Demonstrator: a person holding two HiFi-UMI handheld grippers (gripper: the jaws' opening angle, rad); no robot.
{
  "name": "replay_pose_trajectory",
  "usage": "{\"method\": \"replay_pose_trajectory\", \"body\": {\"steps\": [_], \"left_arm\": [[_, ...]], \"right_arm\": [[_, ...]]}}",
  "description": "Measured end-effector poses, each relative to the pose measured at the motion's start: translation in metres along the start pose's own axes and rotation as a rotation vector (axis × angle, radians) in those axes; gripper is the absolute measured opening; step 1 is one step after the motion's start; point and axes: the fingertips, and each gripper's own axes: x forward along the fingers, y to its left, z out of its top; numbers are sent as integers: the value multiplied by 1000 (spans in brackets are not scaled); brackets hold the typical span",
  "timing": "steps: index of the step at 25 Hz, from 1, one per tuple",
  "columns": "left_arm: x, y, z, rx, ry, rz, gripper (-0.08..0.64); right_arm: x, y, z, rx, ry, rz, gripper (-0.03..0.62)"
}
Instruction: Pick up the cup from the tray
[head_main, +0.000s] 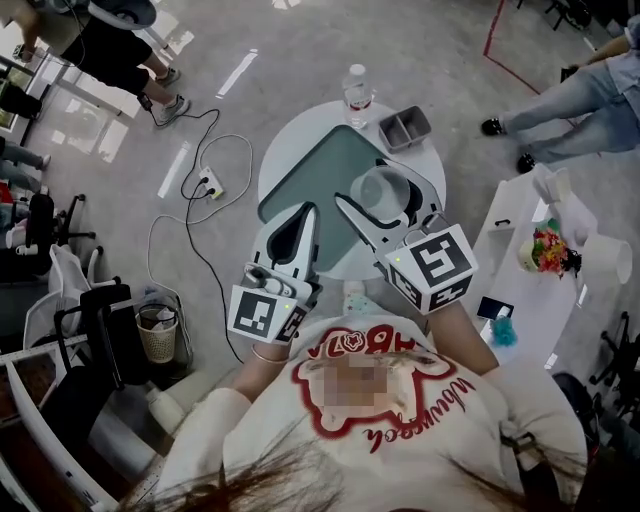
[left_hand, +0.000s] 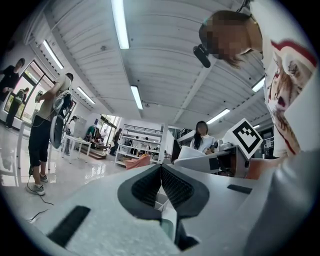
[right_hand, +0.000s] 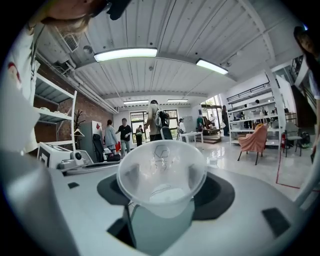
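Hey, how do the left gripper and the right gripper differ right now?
The left gripper has its jaws closed together, while the right gripper has its jaws spread wide. The left gripper holds nothing; the right gripper grips a clear plastic cup by its sides, mouth up. Both have white bodies with dark linings inside the jaws.

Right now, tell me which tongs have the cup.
The right tongs: the clear cup is gripped between them over the tray; the left tongs are shut and empty.
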Motion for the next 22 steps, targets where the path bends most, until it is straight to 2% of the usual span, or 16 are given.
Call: {"method": "replay_pose_trajectory", "body": {"steps": [11,22], "left_arm": [[-56,-6,1,-11,-14,17,14],[-156,-27,21,9,-19,8,14]], "right_arm": [[-15,52,0,-44,-26,1,327],[-53,152,-2,-40,-57,17,325]]}}
